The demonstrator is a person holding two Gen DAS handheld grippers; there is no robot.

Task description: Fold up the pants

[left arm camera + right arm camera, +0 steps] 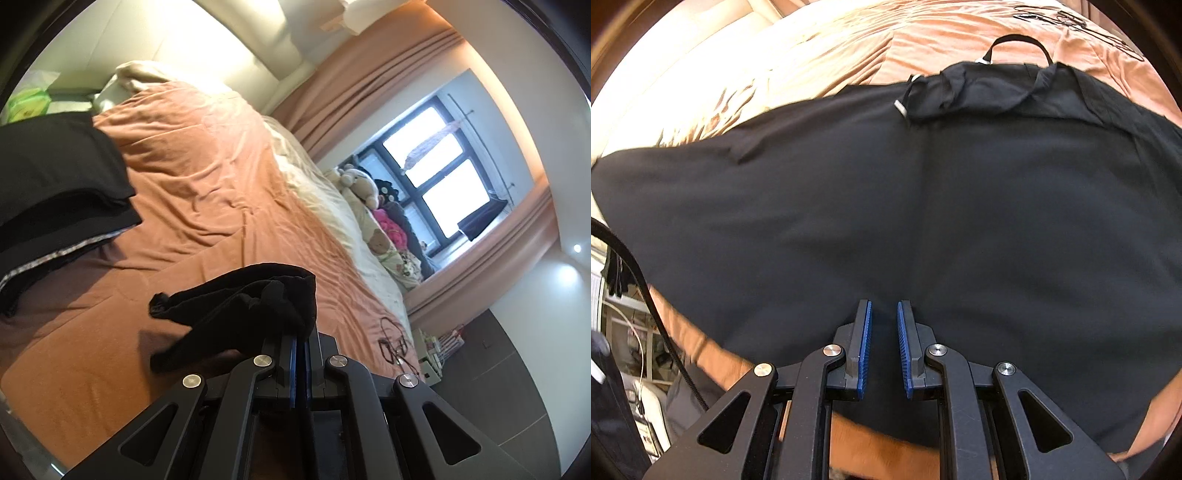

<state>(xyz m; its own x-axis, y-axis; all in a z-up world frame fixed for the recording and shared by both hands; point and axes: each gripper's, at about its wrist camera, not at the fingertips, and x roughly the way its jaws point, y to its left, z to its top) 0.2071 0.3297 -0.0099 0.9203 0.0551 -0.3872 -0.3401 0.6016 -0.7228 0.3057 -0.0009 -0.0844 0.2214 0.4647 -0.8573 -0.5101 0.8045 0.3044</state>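
Black pants (849, 192) lie spread wide over the orange blanket (812, 48), with the waistband (997, 88) and its drawstring loop (1015, 40) at the far side. My right gripper (884, 306) sits at the near edge of the pants; dark fabric fills the narrow gap between its blue pads (865, 332). In the left wrist view, my left gripper (299, 332) is shut on a bunch of black pants fabric (251, 299). That bunch is held up above the blanket (207, 166) and droops to the left.
A stack of folded dark clothes (55, 177) sits on the bed's left side. Stuffed toys (364, 188) line the far edge under the window. A thin cable (393, 345) lies on the blanket. A black cord (646, 280) hangs at the left of the right wrist view.
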